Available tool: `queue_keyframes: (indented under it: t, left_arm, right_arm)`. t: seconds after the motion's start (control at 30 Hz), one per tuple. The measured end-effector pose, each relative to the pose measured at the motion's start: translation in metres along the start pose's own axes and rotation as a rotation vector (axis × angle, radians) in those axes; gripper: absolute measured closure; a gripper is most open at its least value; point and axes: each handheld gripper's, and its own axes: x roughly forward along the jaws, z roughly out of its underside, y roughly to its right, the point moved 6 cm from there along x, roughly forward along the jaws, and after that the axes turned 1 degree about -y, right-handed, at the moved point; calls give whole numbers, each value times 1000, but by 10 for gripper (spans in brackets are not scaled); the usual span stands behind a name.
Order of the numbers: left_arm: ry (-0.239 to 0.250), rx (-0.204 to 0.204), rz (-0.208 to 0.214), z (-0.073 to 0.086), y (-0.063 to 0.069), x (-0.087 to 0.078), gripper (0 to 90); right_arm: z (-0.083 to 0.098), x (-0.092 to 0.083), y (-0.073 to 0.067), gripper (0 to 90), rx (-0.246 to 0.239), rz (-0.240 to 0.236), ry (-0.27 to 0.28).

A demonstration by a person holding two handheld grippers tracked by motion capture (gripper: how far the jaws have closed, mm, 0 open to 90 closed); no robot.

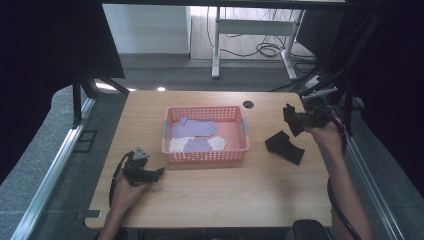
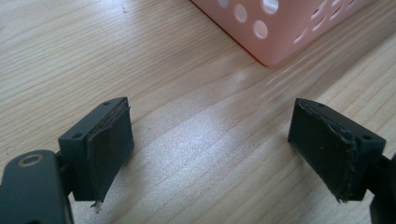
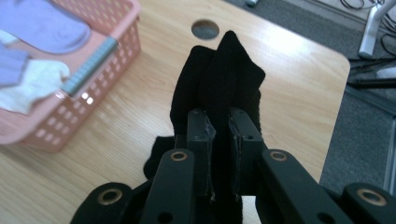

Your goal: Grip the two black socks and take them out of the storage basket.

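Near the front left corner of the worktop [image 1: 200,195], the left gripper [image 1: 159,173] lies low over the wood in the person's left hand [image 1: 125,192], pointing toward the right; in the left gripper view its fingers [image 2: 109,144] stand wide apart with bare wood between them, and a corner of the pink basket [image 2: 280,28] shows just ahead

The pink basket [image 1: 205,156] sits at the middle of the worktop, a little toward the far edge. Inside it a purple sock [image 1: 195,128] lies along the far side, with a white sock [image 1: 177,144] and a smaller purple piece [image 1: 197,146] along the near side

Right of the basket, apart from it, a black sock [image 1: 285,146] lies flat on the wood near the right edge

Above the far right corner, the right gripper [image 1: 292,120] is held up by the right hand [image 1: 327,136]. In the right gripper view its fingers [image 3: 200,140] are pressed together on a second black sock [image 3: 219,79], whose free end rises beyond the fingertips, with the round cable hole [image 3: 205,29] of the worktop beyond it
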Motion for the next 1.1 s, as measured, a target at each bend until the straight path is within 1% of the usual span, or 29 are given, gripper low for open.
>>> queue_keyframes:
  t: [0.17, 0.33, 0.43, 0.5, 0.67, 0.8, 0.9, 1.0, 1.1]
  left_arm:
    - [1, 0, 0, 0, 0, 0, 136]
    - [0, -1, 0, 0, 0, 0, 136]
    - [1, -1, 0, 0, 0, 0, 136]
    - [2, -1, 0, 0, 0, 0, 136]
    - [1, -1, 0, 0, 0, 0, 136]
    - [1, 0, 0, 0, 0, 0, 136]
    - [0, 1, 0, 0, 0, 0, 136]
    - [0, 0, 0, 0, 0, 0, 136]
    - [0, 1, 0, 0, 0, 0, 136]
  right_arm:
    - [14, 18, -1, 813, 18, -10, -16]
    - [27, 34, -1, 812, 23, -2, -35]
    - [34, 43, -1, 812, 39, -8, -42]
    - [39, 50, -2, 811, 34, -5, -57]
    - [48, 63, -6, 808, 37, -16, -67]
    - [59, 77, -12, 800, 27, -21, -97]
    - [67, 87, -16, 792, 32, -33, -113]
    - [74, 96, -20, 756, 40, -43, -124]
    - [76, 97, -21, 664, 45, -43, -120]
